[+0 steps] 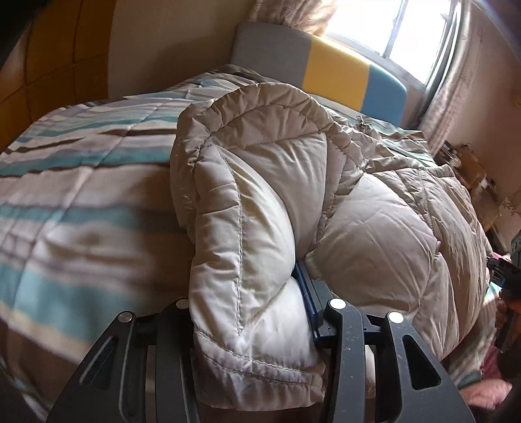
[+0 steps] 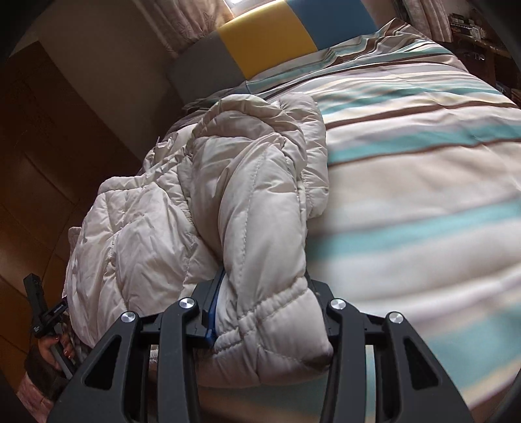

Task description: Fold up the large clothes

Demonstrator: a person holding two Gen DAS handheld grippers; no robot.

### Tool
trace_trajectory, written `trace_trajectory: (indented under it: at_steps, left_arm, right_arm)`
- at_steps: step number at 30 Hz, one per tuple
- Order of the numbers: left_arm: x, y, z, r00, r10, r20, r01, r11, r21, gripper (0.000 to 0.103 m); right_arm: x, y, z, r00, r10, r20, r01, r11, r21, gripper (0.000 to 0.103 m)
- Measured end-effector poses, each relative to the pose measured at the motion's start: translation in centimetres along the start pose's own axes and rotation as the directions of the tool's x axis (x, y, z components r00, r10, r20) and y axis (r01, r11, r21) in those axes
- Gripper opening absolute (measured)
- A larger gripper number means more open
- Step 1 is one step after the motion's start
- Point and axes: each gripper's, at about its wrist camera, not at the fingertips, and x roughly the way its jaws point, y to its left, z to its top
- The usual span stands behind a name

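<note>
Btwn both fingers (image 1: 309, 289): puffer jacket (image 1: 293, 169)

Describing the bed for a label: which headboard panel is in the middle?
The yellow panel: it sits between the grey panel and the blue panel.

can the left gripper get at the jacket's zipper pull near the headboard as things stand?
Probably not. The left gripper is shut on a puffy fold of the jacket, and the zipper pull lies beyond the bulk; it would need to let go first.

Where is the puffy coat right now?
The puffy coat lies bunched on the striped blanket below the headboard, pinched by both tongs.
</note>
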Motion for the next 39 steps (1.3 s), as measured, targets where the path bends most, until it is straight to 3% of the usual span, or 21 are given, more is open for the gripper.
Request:
trace_trajectory:
  at_steps: [7, 10, 12, 14, 17, 21, 28, 29, 30, 31, 33, 36, 39]
  left_arm:
    - [-2.7, -1.0, -3.4, 1.0, -0.014, 0.016, 0.014, 0.999, 0.032, 0.042]
    - [-3.4, -0.6, -3.3, 1.0, 0.009, 0.028, -0.009, 0.999, 0.033, 0.058]
    - [-3.7, -0.4, -2.6, 0.999, 0.034, 0.037, -0.036, 0.999, 0.039, 0.073]
    - [-4.7, -0.1, -2.0, 0.997, 0.045, 0.068, -0.048, 0.998, 0.045, 0.074]
    - [-5.6, 0.4, -1.1, 0.992, 0.057, 0.113, -0.06, 0.998, 0.027, 0.082]
    - [-5.2, 0.9, 1.1, 0.991, 0.026, 0.133, -0.024, 0.999, -0.021, 0.082]
    - [-0.7, 0.1, 5.3, 1.0, 0.007, 0.004, -0.007, 1.0, -0.025, 0.082]
    - [0.2, -0.1, 5.5, 1.0, 0.002, -0.024, -0.002, 1.0, -0.023, 0.08]
    - [0.9, -0.4, 5.4, 0.999, 0.003, -0.044, -0.004, 1.0, -0.023, 0.064]
    - [1.6, -0.7, 5.2, 0.998, -0.017, -0.063, 0.015, 0.999, -0.03, 0.055]
    - [1.9, -1.1, 4.6, 0.998, -0.039, -0.058, 0.037, 0.999, -0.035, 0.034]
    - [0.7, -1.6, 4.4, 1.0, -0.027, -0.002, 0.027, 0.999, -0.019, 0.023]
    - [-1.7, -1.6, 5.4, 0.996, -0.006, 0.09, 0.008, 1.0, -0.019, 0.019]
  right_arm:
    - [-1.6, 1.3, -1.5, 1.0, -0.028, 0.001, 0.028, 0.998, -0.057, 0.042]
    - [-0.9, 1.7, -0.8, 0.999, -0.038, 0.018, 0.039, 0.997, -0.066, 0.051]
    - [-1.1, 1.8, 0.3, 0.996, -0.063, 0.055, 0.067, 0.995, -0.073, 0.063]
    - [-3.3, 1.0, 0.4, 0.992, -0.081, 0.094, 0.089, 0.992, -0.091, 0.068]
    - [-3.0, 1.5, 3.2, 0.988, -0.084, 0.129, 0.098, 0.989, -0.111, 0.073]
    - [-1.7, 2.3, 5.3, 0.987, -0.106, 0.122, 0.125, 0.98, -0.155, 0.077]
    - [2.3, 3.7, 6.0, 0.991, -0.13, 0.032, 0.134, 0.973, -0.186, 0.073]
    - [2.9, 3.9, 5.8, 0.991, -0.134, 0.015, 0.134, 0.972, -0.192, 0.067]
    - [3.3, 3.9, 5.4, 0.99, -0.139, 0.004, 0.137, 0.971, -0.194, 0.058]
    - [3.8, 3.9, 5.1, 0.99, -0.141, -0.007, 0.137, 0.971, -0.196, 0.054]
    - [3.8, 4.2, 4.4, 0.991, -0.136, -0.005, 0.132, 0.968, -0.213, 0.032]
    - [2.6, 5.3, 4.2, 0.986, -0.158, 0.046, 0.165, 0.952, -0.26, 0.017]
    - [0.6, 6.4, 5.1, 0.974, -0.189, 0.126, 0.217, 0.936, -0.277, 0.014]
